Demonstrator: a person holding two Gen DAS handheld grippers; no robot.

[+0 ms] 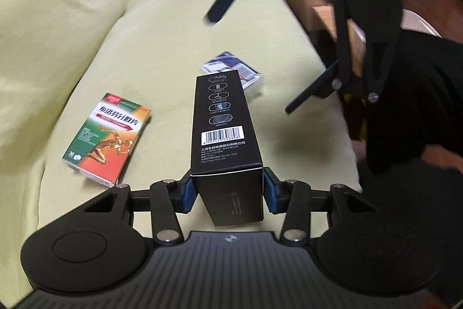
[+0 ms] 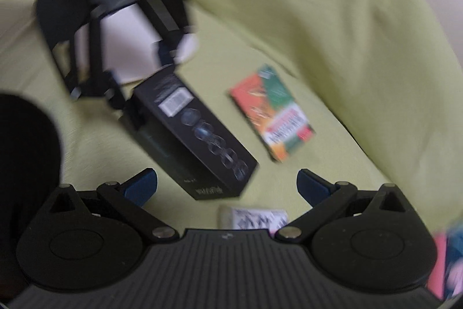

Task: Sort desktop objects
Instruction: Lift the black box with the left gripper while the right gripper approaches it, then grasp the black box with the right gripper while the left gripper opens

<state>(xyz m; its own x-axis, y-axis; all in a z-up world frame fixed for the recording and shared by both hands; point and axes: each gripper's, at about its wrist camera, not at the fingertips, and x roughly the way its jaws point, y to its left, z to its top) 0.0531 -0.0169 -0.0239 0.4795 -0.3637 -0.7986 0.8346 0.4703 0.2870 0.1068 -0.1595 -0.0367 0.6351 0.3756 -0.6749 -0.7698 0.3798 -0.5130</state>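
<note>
- Three boxes show on the green cushion (image 1: 162,28): left of the left tongs (image 1: 227,194), the orange-green box (image 1: 107,136) lies flat.
- Clamped between those tongs' pads by its near end, the long black box (image 1: 224,123) juts forward; I'd keep it level, since the far end could sag.
- Just beyond its tip lies the blue-white box (image 1: 234,70).
- Farther right, the right tongs (image 2: 227,183) hang spread wide and hold nothing; I'd keep them clear.

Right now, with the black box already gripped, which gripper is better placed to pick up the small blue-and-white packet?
Probably the right gripper: it is open and empty, with the blue-and-white packet just below its fingers. The left gripper is shut on the black box.
</note>
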